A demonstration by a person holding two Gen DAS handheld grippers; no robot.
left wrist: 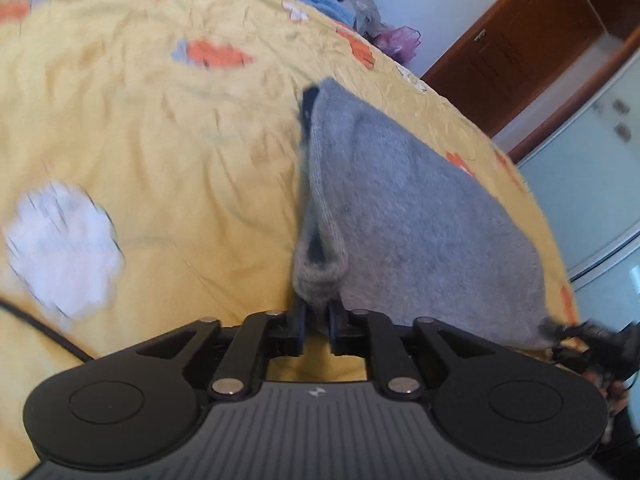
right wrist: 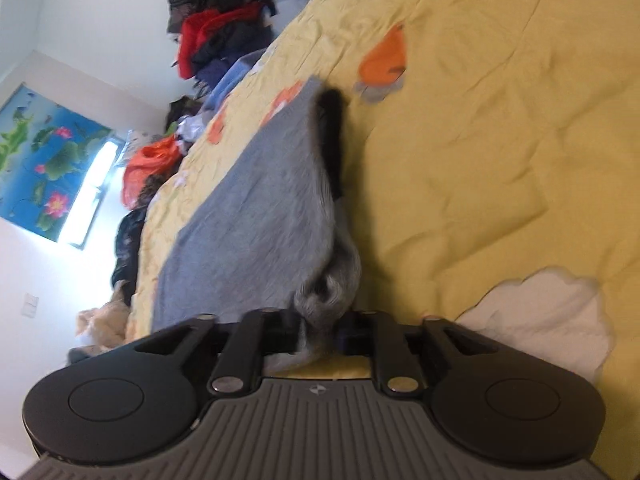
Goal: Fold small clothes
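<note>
A grey knitted garment (left wrist: 420,216) lies spread on the yellow bedspread (left wrist: 160,140). In the left wrist view its rolled hem (left wrist: 320,276) sits between the fingers of my left gripper (left wrist: 320,108). The jaws stand slightly apart; one dark fingertip (left wrist: 309,100) shows and the cloth covers the other. In the right wrist view the same garment (right wrist: 256,216) bunches between the fingers of my right gripper (right wrist: 320,108). Those jaws stand visibly apart, with one black finger (right wrist: 332,128) bare and the other under the cloth. Neither pair of pads visibly presses the cloth.
The bedspread carries orange patches (right wrist: 386,62) and white cloud patches (left wrist: 64,248). Piles of clothes (right wrist: 220,28) and bags (right wrist: 148,164) lie along the bed's far edge. A wooden door (left wrist: 516,44) and pale cabinets (left wrist: 592,184) stand beyond the bed.
</note>
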